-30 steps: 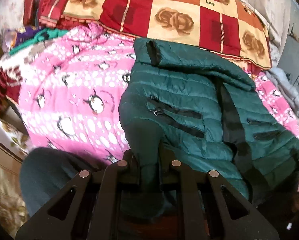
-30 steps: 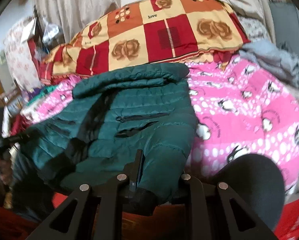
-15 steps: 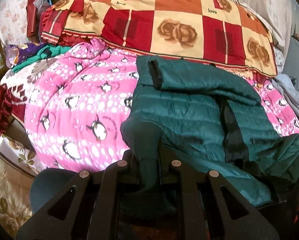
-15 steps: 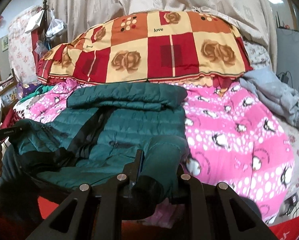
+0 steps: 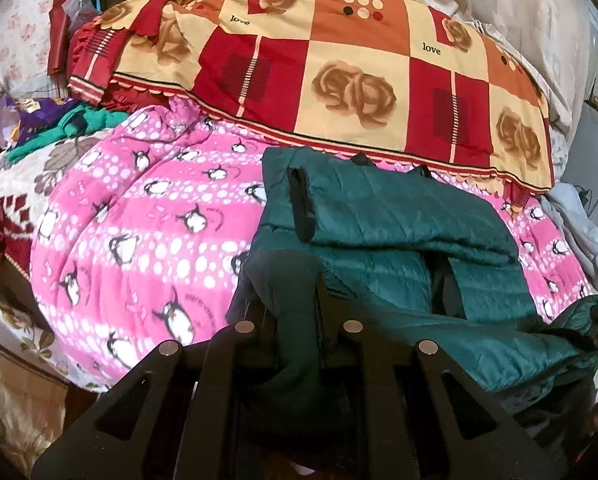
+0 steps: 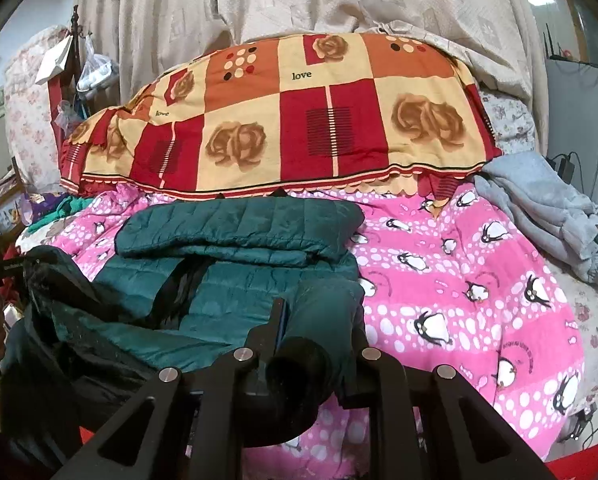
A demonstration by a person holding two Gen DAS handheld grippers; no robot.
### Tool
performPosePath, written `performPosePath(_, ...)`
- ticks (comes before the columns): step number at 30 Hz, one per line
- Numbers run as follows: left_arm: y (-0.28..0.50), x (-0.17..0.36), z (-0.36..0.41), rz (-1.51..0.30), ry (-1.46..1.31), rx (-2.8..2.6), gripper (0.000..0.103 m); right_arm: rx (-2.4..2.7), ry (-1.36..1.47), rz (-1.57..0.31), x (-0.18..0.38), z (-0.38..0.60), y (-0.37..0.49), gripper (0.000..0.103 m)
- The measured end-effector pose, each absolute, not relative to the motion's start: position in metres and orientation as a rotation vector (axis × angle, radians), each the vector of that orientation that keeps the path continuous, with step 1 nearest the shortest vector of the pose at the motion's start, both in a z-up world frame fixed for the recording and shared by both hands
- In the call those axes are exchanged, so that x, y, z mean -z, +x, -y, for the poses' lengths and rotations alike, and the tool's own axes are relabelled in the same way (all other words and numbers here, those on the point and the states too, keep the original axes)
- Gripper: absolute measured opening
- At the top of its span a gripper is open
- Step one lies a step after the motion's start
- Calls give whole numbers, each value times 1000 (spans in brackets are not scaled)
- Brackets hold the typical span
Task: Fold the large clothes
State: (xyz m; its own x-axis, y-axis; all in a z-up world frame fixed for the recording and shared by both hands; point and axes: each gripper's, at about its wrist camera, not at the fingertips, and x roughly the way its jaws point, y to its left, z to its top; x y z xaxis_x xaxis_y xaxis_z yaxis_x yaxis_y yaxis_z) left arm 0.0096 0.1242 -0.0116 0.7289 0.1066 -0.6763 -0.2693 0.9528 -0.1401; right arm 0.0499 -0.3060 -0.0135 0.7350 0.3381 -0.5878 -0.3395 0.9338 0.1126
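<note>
Hem corners of the green jacket (image 5: 411,216) had risen off the pink penguin blanket (image 5: 147,240) since a second before, each pinched in a closed tool, left tool (image 5: 295,316) and right tool (image 6: 315,340); the collar end lay on the bed, so the upward fold looked begun.

Both views are taken low from the bed's near edge, facing the far curtain. The left wrist view is set close at the jacket (image 5: 399,216) from its left end, the right wrist view at its right end. The jacket, blanket (image 5: 139,240) and pillow (image 6: 299,120) are shared; the left tool is perhaps glimpsed in the right view.
</note>
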Motion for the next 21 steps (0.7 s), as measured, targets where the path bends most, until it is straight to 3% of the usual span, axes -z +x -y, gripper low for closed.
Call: performPosePath(21, 87, 4, -165, -758, -312, -220, 12, -407, 187, -673, 2, 309, 171, 18)
